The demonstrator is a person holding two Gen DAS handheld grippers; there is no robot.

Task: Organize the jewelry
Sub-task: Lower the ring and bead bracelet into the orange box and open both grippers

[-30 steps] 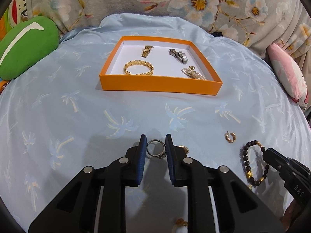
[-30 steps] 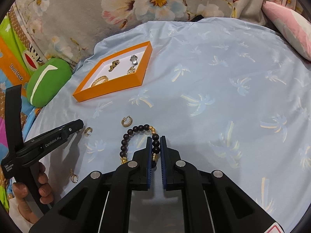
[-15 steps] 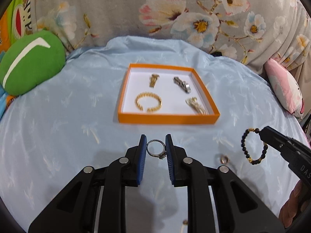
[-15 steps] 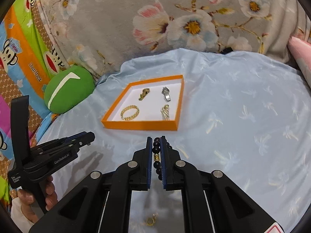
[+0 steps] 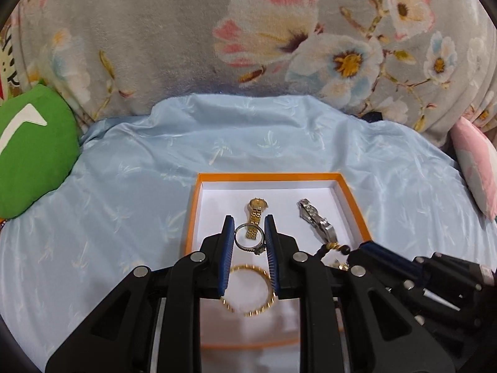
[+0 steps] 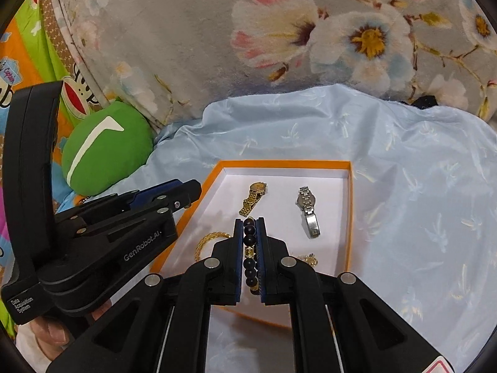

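Orange cardboard tray (image 5: 354,200) with a white floor sits on your pale blue palm-print bedsheet (image 5: 124,186). Your left tongs (image 5: 248,239) hover over it, closed on a thin silver ring (image 5: 249,238) held upright. Your right tongs (image 6: 249,245), at 3 o'clock of the left, pinch a dark beaded bracelet (image 6: 249,248). Inside the tray lie a gold watch (image 5: 256,217) at 12 o'clock, a silver watch (image 5: 316,219) at 2 o'clock and a gold chain bangle (image 5: 248,290) nearest you.

place: home, bedroom-like | evidence: floral blanket (image 5: 248,46); palm-print blue sheet (image 5: 124,192); green cushion (image 6: 105,152)
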